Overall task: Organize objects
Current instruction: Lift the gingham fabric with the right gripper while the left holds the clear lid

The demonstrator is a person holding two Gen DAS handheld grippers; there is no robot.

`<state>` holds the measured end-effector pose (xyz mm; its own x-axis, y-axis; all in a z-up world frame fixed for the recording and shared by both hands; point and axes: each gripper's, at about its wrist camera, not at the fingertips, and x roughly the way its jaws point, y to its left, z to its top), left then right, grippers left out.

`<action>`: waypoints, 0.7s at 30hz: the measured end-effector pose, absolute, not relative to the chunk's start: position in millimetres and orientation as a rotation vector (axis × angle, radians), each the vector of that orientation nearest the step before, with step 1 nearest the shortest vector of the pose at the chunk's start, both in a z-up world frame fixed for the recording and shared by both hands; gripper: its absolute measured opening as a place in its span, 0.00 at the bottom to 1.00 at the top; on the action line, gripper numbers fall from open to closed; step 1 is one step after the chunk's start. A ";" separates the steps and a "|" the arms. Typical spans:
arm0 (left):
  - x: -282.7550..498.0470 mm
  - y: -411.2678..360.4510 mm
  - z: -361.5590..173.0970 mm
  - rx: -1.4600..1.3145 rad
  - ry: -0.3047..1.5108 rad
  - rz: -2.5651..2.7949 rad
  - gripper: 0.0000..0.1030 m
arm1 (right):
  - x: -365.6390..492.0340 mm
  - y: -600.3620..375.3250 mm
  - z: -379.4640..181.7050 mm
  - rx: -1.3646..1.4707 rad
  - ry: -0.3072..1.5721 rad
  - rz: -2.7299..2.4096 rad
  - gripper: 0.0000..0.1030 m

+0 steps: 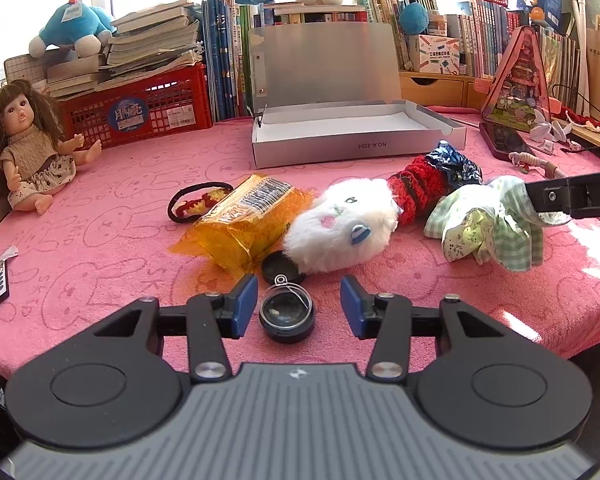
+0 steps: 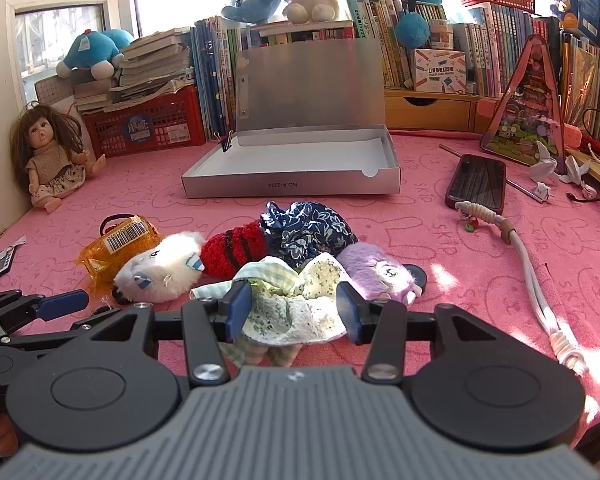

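My left gripper [image 1: 298,306] is open low over the pink cloth. A small round black tin with a glass lid [image 1: 287,318] sits between its blue pads, touching neither. Its loose black lid [image 1: 280,268] lies just behind. My right gripper [image 2: 293,308] is open around a green checked and floral cloth piece [image 2: 300,320], which lies on the table and fills the gap between the pads. Past them lie a white fluffy toy [image 2: 160,272], an orange packet [image 1: 240,216], a red knitted band [image 1: 416,188], a blue floral scrunchie [image 2: 308,228] and a purple fluffy toy [image 2: 380,272].
An open silver box [image 2: 292,186] stands behind the pile, its lid upright against the books. A doll [image 1: 28,152] and a red crate [image 1: 148,108] are at the far left. A phone [image 2: 476,184] and a white cord [image 2: 536,288] lie on the right.
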<state>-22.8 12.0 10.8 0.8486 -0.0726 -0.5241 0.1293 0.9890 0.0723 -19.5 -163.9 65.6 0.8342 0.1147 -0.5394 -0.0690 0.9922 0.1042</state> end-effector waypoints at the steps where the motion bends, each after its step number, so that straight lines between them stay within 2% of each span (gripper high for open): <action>1: -22.1 12.8 11.1 0.103 0.546 -0.101 0.51 | -20.7 -163.4 67.1 0.078 0.567 0.104 0.61; 4: -18.2 15.1 10.0 0.098 0.560 -0.092 0.50 | -24.8 -160.2 72.7 0.069 0.535 0.129 0.61; 8: -13.7 17.9 6.3 0.081 0.581 -0.086 0.42 | -30.0 -153.7 77.2 0.057 0.503 0.168 0.61; 21: -8.1 20.3 0.9 0.063 0.601 -0.082 0.41 | -19.7 -135.5 50.9 -0.011 0.624 0.188 0.68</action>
